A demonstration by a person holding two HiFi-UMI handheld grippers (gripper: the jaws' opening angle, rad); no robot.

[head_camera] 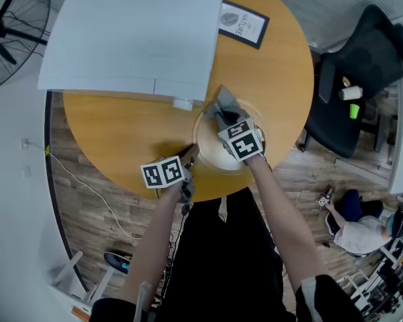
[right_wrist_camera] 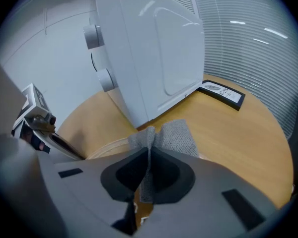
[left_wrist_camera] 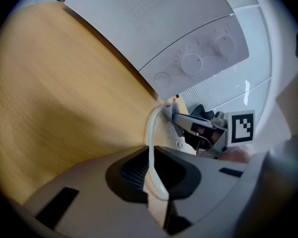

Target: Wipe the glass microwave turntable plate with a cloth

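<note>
While a white microwave takes up the far half of the round wooden table, its front corner reaches almost to the glass plate, which sits on the table near the front edge. The microwave crowds the plate's far side. Its two knobs show above the plate in the left gripper view. A framed card lies flat on the table behind and to the right, well apart from the plate. Off the table, a fan stands at the far left, a white cable trails over the wood floor, a black office chair stands to the right, and a second person sits on the floor beyond it.

The plate is round and clear with a pale raised rim, and the wood shows through it. The left gripper has its jaws drawn narrow onto the near-left rim, pinching the glass edge between the pads. The right gripper is clamped on a grey cloth, which fans out past the jaws and rests on the plate's far side.
</note>
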